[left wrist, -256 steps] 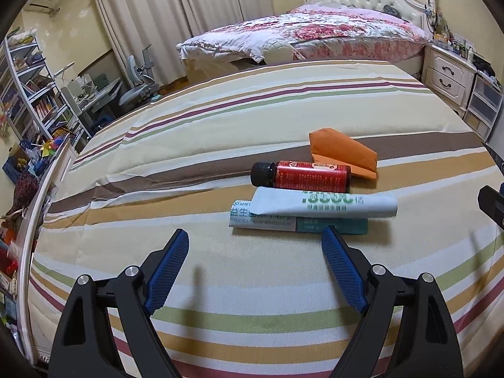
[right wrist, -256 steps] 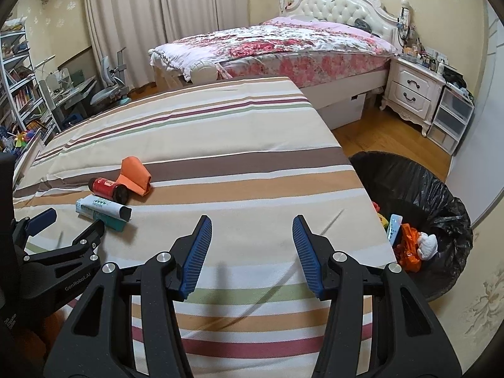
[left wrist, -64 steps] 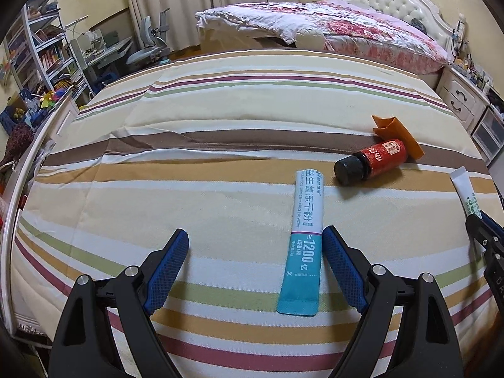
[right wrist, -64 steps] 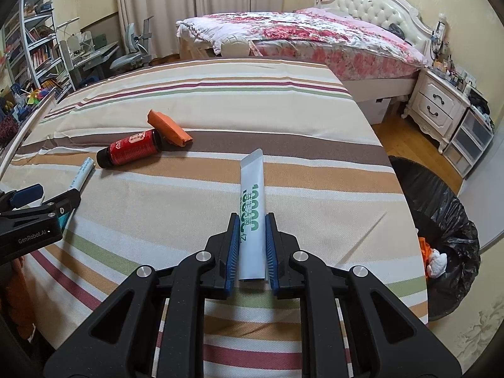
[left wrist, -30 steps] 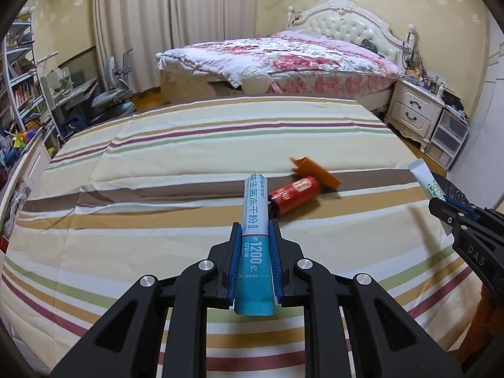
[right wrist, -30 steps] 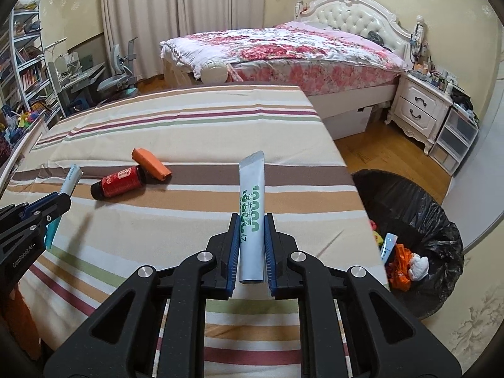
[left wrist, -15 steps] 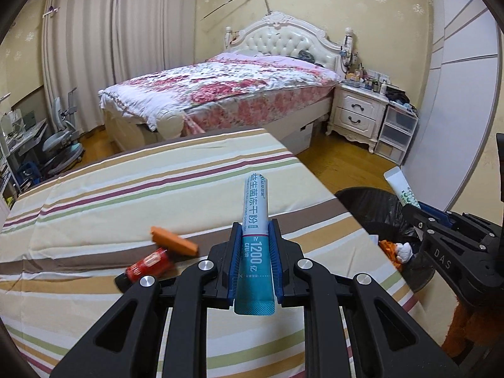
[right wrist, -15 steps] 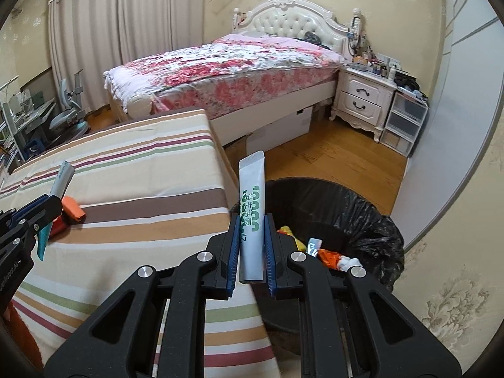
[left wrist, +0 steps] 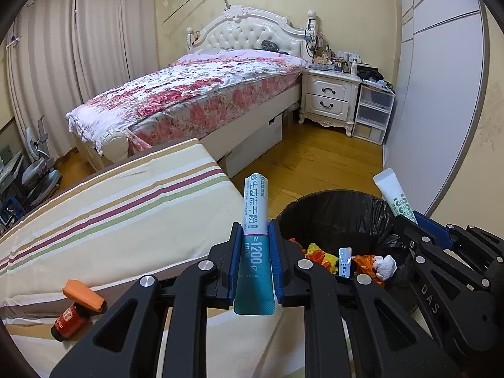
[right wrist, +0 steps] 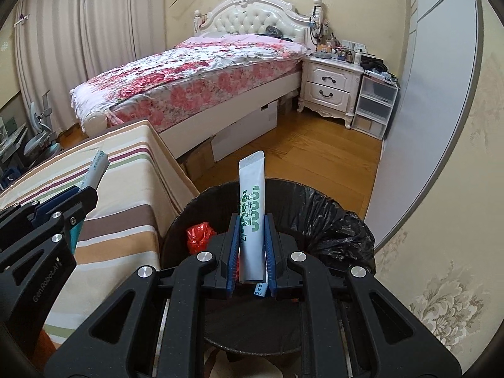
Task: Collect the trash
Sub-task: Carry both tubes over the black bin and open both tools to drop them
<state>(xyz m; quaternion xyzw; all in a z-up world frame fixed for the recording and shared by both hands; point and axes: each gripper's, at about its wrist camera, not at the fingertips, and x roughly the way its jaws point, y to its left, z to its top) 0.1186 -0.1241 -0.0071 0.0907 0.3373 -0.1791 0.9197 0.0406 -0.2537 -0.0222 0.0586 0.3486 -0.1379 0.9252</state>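
Left wrist view: the left gripper (left wrist: 254, 253) has its jaws closed on a teal sachet (left wrist: 254, 245), clamped near its lower half with the white top pointing up. It hangs over the edge of the striped bench (left wrist: 126, 208), beside the bin (left wrist: 334, 214) but not yet above its mouth. The bin is lined in black and already has bright scraps in it. To drop well, this gripper should probably move right until the sachet is over the opening, tip it down, then part the jaws wide; letting go here risks the sachet landing on the bench edge or the floor. On the bench lie a red bottle (left wrist: 69, 318) and an orange scrap (left wrist: 83, 294), touching each other, not yet collected. The right gripper (left wrist: 409, 217) shows at the right, over the bin's far rim, with a white tube (left wrist: 395, 195) in it.

Right wrist view: the right gripper (right wrist: 252, 252) has its jaws shut on the white tube (right wrist: 251, 220), gripped low, its sealed end up. It sits right above the bin (right wrist: 330, 220) mouth, so this one looks ready: open fully and the tube should fall clear inside. A slight downward tilt would stop it catching on the pads. The left gripper (right wrist: 75, 201) is at the left over the bench (right wrist: 132, 157), with the sachet (right wrist: 97, 167) sticking out of it.
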